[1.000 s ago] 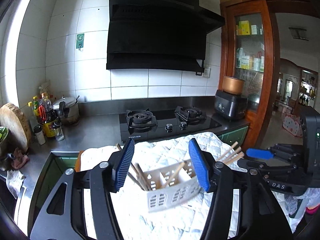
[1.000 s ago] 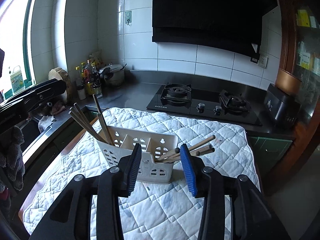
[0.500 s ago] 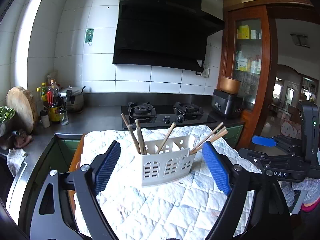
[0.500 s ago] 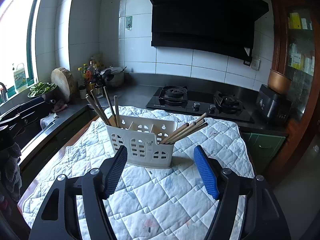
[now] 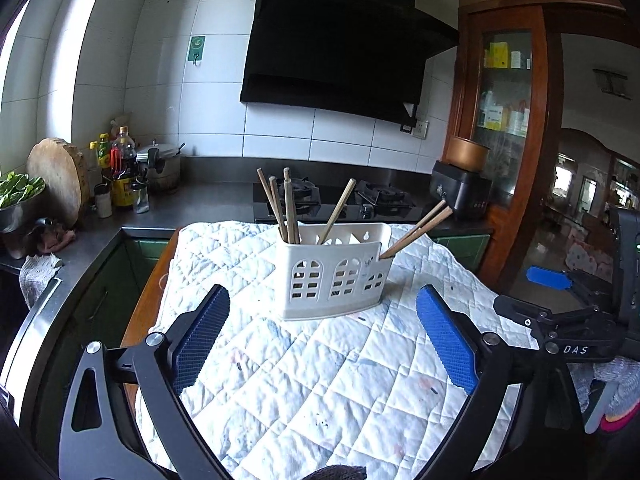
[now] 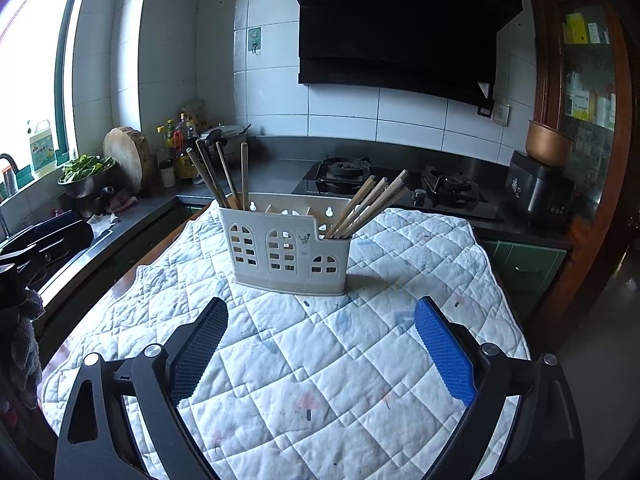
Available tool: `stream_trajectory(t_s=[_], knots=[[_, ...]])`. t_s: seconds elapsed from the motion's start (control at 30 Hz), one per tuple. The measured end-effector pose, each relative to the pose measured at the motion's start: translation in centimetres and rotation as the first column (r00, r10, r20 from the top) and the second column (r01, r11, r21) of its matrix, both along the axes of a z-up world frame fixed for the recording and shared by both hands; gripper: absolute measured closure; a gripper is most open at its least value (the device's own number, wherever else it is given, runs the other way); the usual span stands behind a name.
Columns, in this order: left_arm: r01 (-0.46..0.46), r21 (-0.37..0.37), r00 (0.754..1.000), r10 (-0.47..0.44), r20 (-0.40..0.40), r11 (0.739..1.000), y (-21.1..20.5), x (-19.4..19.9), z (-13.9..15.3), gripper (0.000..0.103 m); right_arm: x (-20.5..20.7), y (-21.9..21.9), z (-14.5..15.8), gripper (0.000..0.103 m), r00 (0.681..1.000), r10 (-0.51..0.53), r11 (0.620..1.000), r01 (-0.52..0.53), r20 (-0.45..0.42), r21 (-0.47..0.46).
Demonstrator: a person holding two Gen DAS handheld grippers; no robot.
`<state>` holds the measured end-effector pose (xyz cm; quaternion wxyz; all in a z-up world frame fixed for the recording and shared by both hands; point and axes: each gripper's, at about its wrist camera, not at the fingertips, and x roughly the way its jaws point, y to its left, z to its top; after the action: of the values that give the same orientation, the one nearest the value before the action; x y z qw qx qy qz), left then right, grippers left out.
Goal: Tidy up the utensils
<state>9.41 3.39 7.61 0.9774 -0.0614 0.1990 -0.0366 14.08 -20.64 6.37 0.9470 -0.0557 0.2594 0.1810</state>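
Observation:
A white slotted utensil holder (image 5: 332,276) (image 6: 284,252) stands upright on a quilted white cloth (image 5: 320,380) (image 6: 320,360). Wooden chopsticks (image 5: 286,204) (image 6: 218,178) stand in its left end. One stick (image 5: 338,210) leans in the middle compartment, and more chopsticks (image 5: 420,226) (image 6: 368,204) lean out of the right end. My left gripper (image 5: 323,294) hovers short of the holder, jaws opening wide with nothing between them. My right gripper (image 6: 321,304) is the same: jaws opening, empty, holder beyond the fingertips. The right gripper (image 5: 548,278) also shows at the left wrist view's right edge.
A gas stove (image 5: 332,200) lies behind the cloth under a black hood (image 5: 340,48). Bottles (image 5: 120,176), a pot and a round wooden board (image 5: 60,178) crowd the counter at left. A black cooker (image 5: 460,194) and a wooden cabinet (image 5: 508,100) stand at right.
Both grippers have drawn back from the holder and sunk a little. Their jaws have spread from half closed to wide. The holder now stands clear beyond the fingertips.

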Motion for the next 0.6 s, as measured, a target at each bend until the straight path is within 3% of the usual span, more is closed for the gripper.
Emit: stream_trajectory(t_s=[0.6], knots=[[-0.034,0.011,0.997,0.035,-0.074,0.999,-0.4,-3.0,-3.9,0.009,-3.5,-0.1,-3.3,0.007,1.000,-0.024,1.000,0.024,-0.011,0.000]])
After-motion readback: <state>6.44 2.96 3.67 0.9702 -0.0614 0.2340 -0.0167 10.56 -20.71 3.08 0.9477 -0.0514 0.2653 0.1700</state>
